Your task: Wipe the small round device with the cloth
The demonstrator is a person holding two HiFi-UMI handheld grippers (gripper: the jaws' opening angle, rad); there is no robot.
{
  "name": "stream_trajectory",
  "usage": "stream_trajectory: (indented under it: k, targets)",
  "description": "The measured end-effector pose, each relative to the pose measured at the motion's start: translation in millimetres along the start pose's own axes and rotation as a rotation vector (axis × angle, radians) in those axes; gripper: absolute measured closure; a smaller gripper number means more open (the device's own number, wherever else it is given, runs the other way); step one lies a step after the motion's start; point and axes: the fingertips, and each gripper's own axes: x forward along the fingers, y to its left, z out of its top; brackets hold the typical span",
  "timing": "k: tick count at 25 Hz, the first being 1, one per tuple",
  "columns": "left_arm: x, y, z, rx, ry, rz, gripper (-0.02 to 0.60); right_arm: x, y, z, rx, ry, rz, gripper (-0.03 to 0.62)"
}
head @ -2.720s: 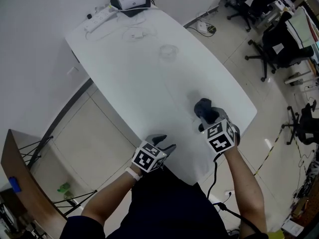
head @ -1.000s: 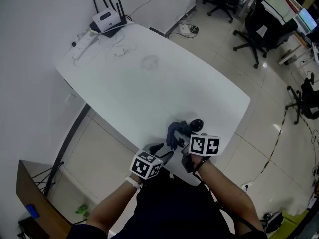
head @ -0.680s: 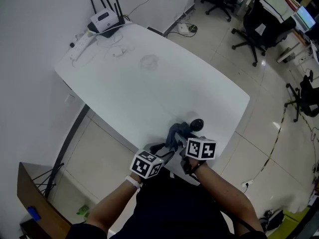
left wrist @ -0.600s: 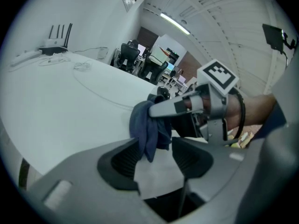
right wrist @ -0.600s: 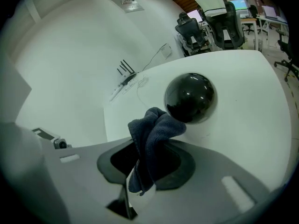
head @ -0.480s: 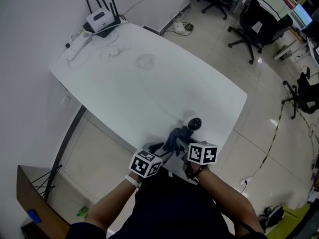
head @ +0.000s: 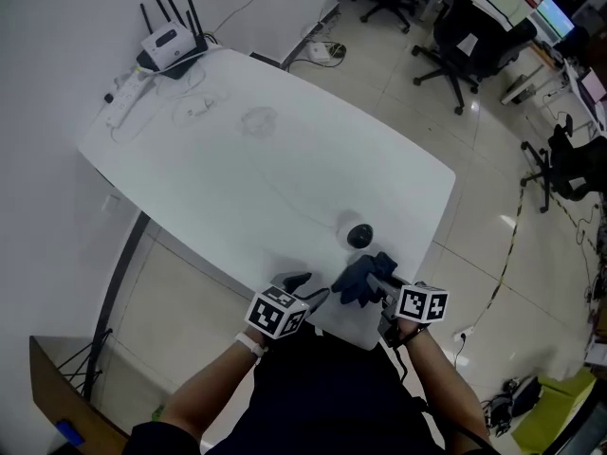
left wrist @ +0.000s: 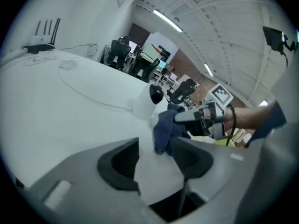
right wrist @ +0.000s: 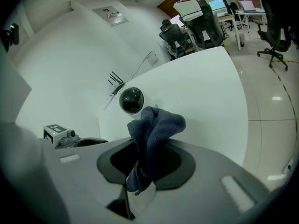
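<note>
left tool [left wrist: 156, 149]: jaws sit fairly wide with nothing in them, just bare desk showing through the gap. It hovers at the near edge of the desk, to the left of the cloth

right tool [right wrist: 145, 166]: clamped on the cloth, so narrow-ish with a wad of fabric pinched in the jaws

cloth [right wrist: 157, 125]: dark blue and bunched up, sticking up and forward out of the right tool, with a bit hanging down below the pads too

small round device [head: 358, 236]: white body with a black dome, standing on the desk near the front right edge, just past the cloth. From the head view it looks like there's a sliver of desk between the two, so not touching as far as I can see

desk [head: 237, 169]: big white top with rounded corners

far end of desk: a white router [head: 163, 41] with black antennas, and a power strip [head: 121, 100] beside it
</note>
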Motion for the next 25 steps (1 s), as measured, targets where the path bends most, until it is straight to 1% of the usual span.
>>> stream_trajectory:
  k: [3,4,6,9,11,12,14,15,16,17,19,22,25]
  targets:
    - [0.5,-0.4,-4.9,0.004,0.012,-0.015,0.360,-9.9,-5.5,1.5,0.014,0.025,0.053,0.497]
    - [0.0,0.4,-6.6,0.003,0.013,-0.017,0.360,-11.0,-9.8,1.1,0.018,0.036,0.057,0.497]
    - [-1.9,1.6,-9.9,0.000,0.013,-0.018,0.360,-11.5,-22.1,0.4,0.003,0.055,0.025,0.496]
    - [-4.1,1.7,-14.3,0.009,0.012,-0.018,0.360,-10.5,-41.8,1.5,-0.069,0.073,-0.080,0.485]
    - [-4.9,1.6,-16.3,0.021,0.015,-0.017,0.360,-9.4,-52.5,5.1,-0.134,0.082,-0.174,0.463]
    - [-5.0,1.1,-16.9,0.026,0.016,-0.017,0.360,-8.9,-57.5,6.7,-0.172,0.090,-0.226,0.444]
    - [-4.9,-1.3,-17.4,0.034,0.019,-0.016,0.360,-6.4,-71.5,2.8,-0.243,0.122,-0.321,0.378]
    - [-4.8,-2.7,-17.3,0.038,0.021,-0.014,0.360,-5.4,-79.0,-0.3,-0.269,0.138,-0.361,0.338]
    - [-5.0,-4.4,-17.0,0.043,0.021,-0.012,0.360,-4.6,-83.9,-2.1,-0.281,0.146,-0.386,0.321]
    - [-5.4,-6.4,-16.5,0.048,0.021,-0.008,0.360,-4.0,-86.0,-2.8,-0.274,0.145,-0.392,0.313]
    - [-6.3,-11.6,-15.1,0.056,0.020,0.002,0.360,-5.6,-84.7,-0.9,-0.219,0.116,-0.359,0.310]
    - [-6.9,-20.1,-13.6,0.063,0.015,0.023,0.360,-21.9,-82.4,11.2,-0.145,0.024,-0.308,0.310]
    - [-4.6,-29.5,-14.7,0.057,0.009,0.055,0.360,-50.3,-81.0,27.9,-0.118,-0.077,-0.285,0.312]
